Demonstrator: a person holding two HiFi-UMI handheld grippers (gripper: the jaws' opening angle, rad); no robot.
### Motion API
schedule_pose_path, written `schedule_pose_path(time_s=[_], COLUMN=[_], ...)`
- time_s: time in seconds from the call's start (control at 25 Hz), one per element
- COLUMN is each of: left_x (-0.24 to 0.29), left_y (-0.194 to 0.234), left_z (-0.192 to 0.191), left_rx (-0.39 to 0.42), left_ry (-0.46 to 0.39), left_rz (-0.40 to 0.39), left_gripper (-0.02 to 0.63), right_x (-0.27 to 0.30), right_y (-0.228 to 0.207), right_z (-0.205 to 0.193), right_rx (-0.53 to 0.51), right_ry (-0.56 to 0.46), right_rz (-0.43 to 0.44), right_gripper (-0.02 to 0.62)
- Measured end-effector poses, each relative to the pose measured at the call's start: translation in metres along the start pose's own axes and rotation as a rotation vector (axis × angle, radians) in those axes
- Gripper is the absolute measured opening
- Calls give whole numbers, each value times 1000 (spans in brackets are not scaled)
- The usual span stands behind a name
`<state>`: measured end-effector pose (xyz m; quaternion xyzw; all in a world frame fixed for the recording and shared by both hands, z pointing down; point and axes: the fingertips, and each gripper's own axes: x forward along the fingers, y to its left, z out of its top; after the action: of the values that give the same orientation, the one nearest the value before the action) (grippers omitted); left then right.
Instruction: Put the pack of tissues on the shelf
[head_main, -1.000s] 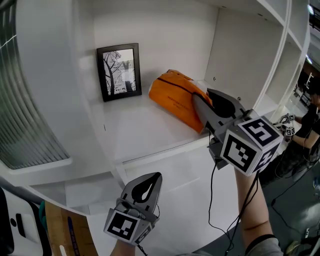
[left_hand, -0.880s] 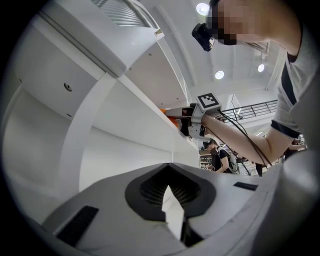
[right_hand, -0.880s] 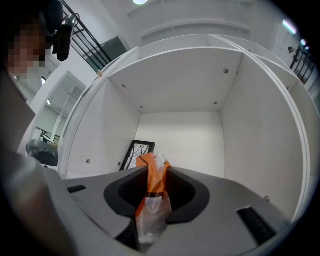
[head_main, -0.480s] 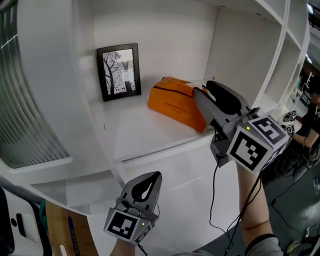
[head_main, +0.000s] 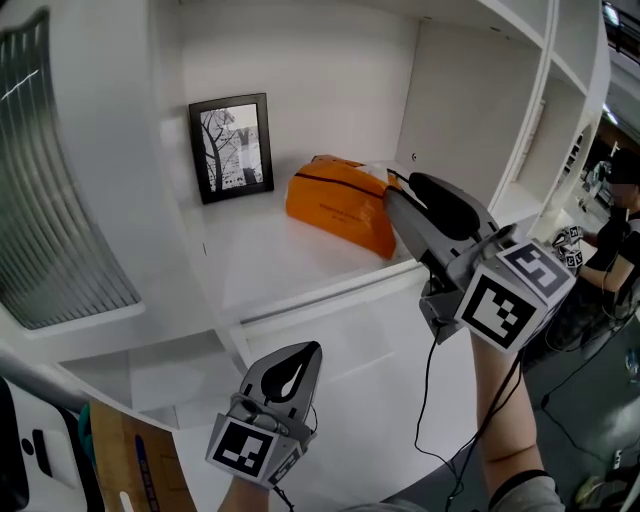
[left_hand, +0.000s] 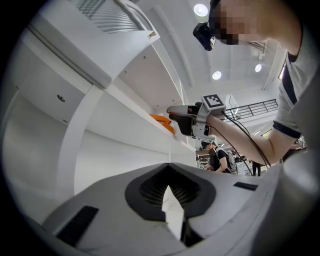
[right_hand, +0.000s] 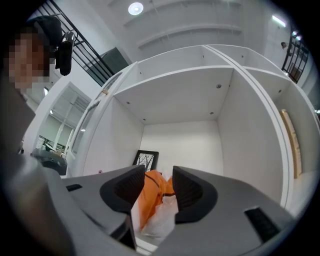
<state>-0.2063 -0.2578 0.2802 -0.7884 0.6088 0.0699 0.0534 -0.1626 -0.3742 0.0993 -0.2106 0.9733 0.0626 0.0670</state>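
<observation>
Since my R gripper (head_main: 400, 187) jaws just opened wide, orange tissue pack (head_main: 335, 205) lies freed on shelf (head_main: 280, 270) right of picture frame (head_main: 231, 147), task ~done; L gripper (head_main: 308, 352) shut.

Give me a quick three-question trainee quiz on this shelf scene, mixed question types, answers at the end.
1. True or false: the orange tissue pack lies on the shelf.
2. What stands left of the pack?
3. Which are open: the left tongs or the right tongs?
Key: 1 true. 2 a picture frame. 3 the right tongs; their jaws have just been opening, and the pack shows in their gap, ungripped. The left tongs are shut.
</observation>
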Motion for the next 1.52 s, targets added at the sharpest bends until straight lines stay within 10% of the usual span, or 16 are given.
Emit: schedule_pose_path(time_s=[0.6, 1.52], left_x=[-5, -16], left_y=[-39, -111], left_z=[13, -9], left_rx=[9, 20], left_ry=[-4, 29], left_rz=[-53, -135], left_gripper=[31, 31], right_x=[-57, -148], right_y=[21, 69], right_z=[-14, -74], right_rx=[16, 48], right_ry=[11, 42], right_rz=[-14, 17], right_gripper=[-9, -8])
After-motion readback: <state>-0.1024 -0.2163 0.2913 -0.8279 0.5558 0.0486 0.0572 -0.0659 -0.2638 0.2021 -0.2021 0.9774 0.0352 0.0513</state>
